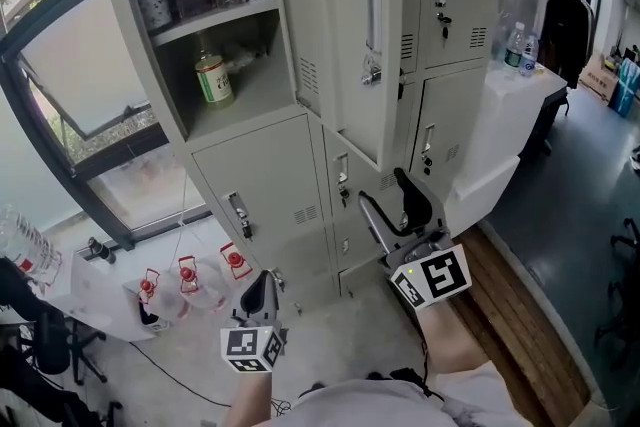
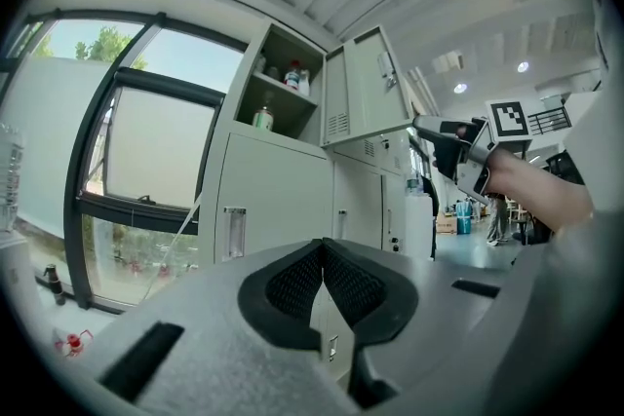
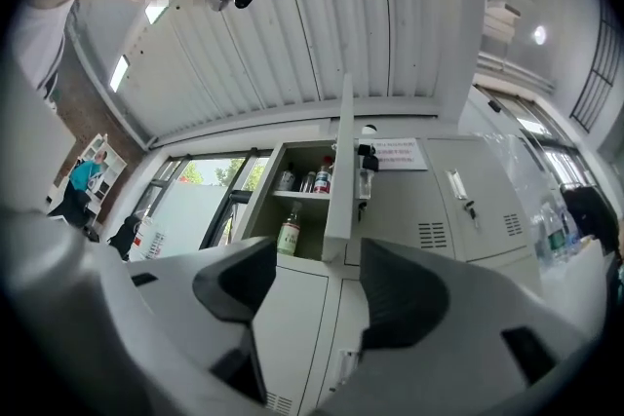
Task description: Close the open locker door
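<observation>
**Window-side locker bank: door open, right gripper lining up**

Left of the locker bank (image 1: 262,177): big window (image 1: 90,105), red-capped jugs (image 1: 190,277) on the floor under it

On the bank itself, the top-left compartment (image 1: 255,50) is open, with bottles (image 1: 213,75) on both shelves. Its locker door (image 1: 345,35) hinges on the compartment's right side and stands swung out, roughly square to the bank front. The handle (image 1: 372,15) is on the face turned away from the compartment

Right of the bank: white table (image 1: 520,90) with a couple more bottles

Left gripper (image 1: 260,293): low, in front of the bank's bottom row, well apart from the door. Pads (image 2: 292,287) are pressed together with nothing between them. Looks idle to me

Right gripper (image 1: 396,203): in front of the bank's lower lockers, below the door and tilted up toward it. Fingers are spread wide and empty. In the right gripper view the door's free edge shows through the gap on the sight line only, no contact

Step, as I read it: approach. Door untouched, closing not started

Next move, my call:
- Bring the right gripper up to the handle-side face, near the free edge
- Push that face toward the compartment until the door seats flush with the bank front
- No grasp needed; the flat of one finger on the panel should do
- Keep clear of the handle so nothing snags
</observation>
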`<state>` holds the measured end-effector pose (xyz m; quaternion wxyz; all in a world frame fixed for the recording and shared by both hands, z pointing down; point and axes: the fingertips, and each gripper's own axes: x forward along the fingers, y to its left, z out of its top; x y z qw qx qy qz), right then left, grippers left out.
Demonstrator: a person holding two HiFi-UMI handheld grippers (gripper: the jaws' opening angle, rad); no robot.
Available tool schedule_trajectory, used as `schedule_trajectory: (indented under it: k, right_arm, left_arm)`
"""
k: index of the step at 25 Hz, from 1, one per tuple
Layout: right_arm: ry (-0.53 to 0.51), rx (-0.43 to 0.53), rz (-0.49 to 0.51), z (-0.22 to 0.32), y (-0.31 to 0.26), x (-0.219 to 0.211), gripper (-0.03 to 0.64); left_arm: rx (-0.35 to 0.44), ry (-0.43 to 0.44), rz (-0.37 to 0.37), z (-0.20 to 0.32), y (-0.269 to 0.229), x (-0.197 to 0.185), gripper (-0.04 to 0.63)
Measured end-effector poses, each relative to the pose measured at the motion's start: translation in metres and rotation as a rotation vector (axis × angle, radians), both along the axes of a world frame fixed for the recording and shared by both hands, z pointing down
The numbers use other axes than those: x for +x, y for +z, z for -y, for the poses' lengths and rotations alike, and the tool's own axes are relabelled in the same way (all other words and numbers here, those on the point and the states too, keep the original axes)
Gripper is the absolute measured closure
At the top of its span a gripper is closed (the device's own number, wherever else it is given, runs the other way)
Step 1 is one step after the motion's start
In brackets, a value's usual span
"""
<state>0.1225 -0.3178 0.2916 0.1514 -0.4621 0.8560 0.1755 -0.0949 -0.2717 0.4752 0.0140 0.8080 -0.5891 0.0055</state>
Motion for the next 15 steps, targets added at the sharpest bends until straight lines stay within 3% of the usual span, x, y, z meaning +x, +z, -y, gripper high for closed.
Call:
schedule_trajectory:
  k: [4,15]
  right_arm:
    - [-0.021,0.047,-0.016,0.003,-0.019,-0.008,0.379]
    - [-0.079,0.063,-0.017,-0.003,-0.026,-0.034,0.379]
  left_arm:
    - [0.004,-0.016,0.005,0.0,-0.003,-0.006,0.586]
    - [0.008,-0.043,0.009,-0.002,-0.006,-0.024,0.586]
